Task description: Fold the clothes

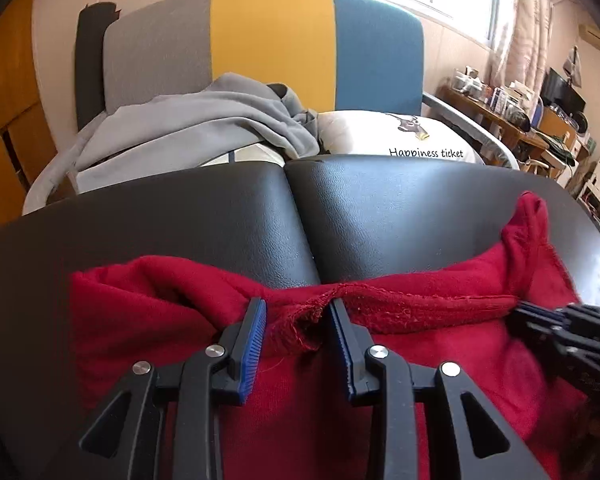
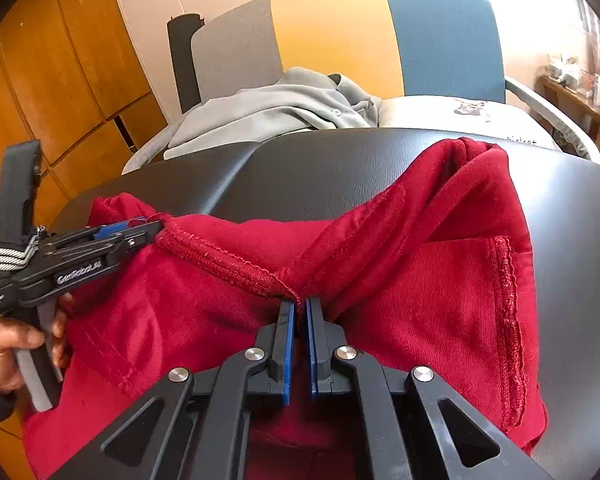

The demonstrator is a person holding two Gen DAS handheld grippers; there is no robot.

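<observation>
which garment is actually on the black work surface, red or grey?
The red fleece garment, spread on the black padded surface with both grippers at its hem. The grey sweatshirt lies heaped behind, on the tricolour chair.

Left black two-finger gripper (image 1: 298, 308) with blue pads: jaws parted, straddling a bunched hem. Right black two-finger gripper (image 2: 299, 305): jaws nearly closed, pinching fabric. Person's left hand (image 2: 8, 344) wraps the left gripper's handle.
</observation>
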